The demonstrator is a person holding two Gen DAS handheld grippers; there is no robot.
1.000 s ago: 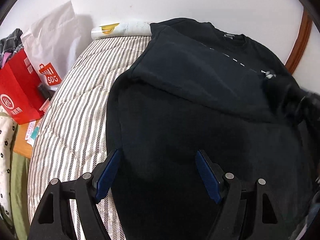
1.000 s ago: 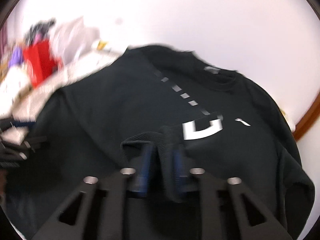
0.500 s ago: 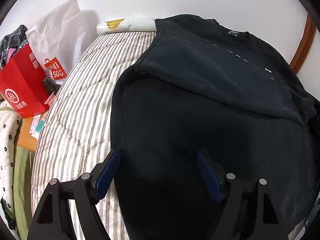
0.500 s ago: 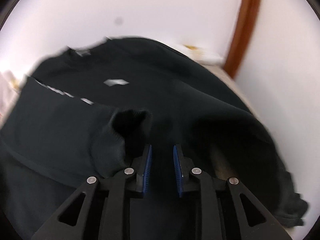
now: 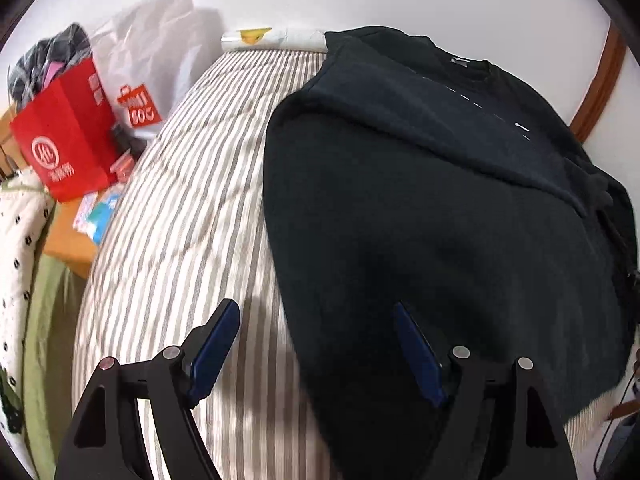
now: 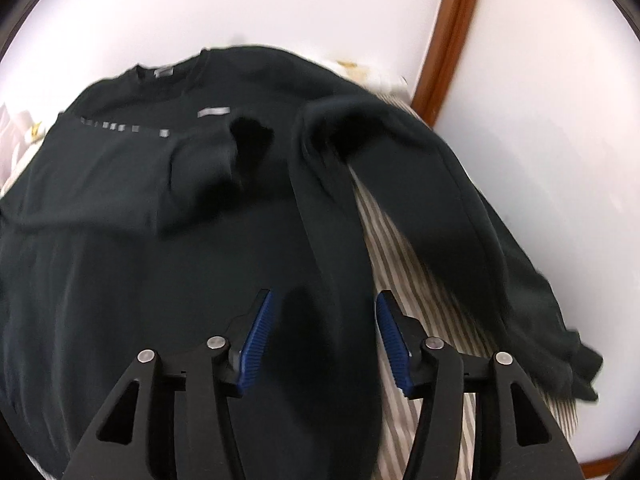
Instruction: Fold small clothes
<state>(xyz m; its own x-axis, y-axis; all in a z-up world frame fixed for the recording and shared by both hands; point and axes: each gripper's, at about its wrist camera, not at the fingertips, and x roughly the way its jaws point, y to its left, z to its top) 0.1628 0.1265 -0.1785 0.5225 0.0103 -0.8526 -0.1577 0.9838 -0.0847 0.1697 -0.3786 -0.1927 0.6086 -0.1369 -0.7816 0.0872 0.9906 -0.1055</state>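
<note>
So the black long-sleeved sweatshirt (image 6: 168, 264) lies flat on the striped bed (image 5: 192, 216), one sleeve folded across its chest. Left tongs (image 5: 316, 348) open, empty; right tongs (image 6: 324, 336) opening, gripping nothing (hem edge under them). Next, pinch the outstretched sleeve (image 6: 472, 240) near its cuff and fold it inward.

Black sweatshirt (image 5: 440, 208): lower hem cut off at bottom of the left wrist view; far right side lost at the frame edge. Chest print (image 6: 160, 130): motion-blurred, unreadable. Red bag (image 5: 64, 148): contents indistinct. Items at lower right (image 5: 616, 412): cropped, unidentifiable.
</note>
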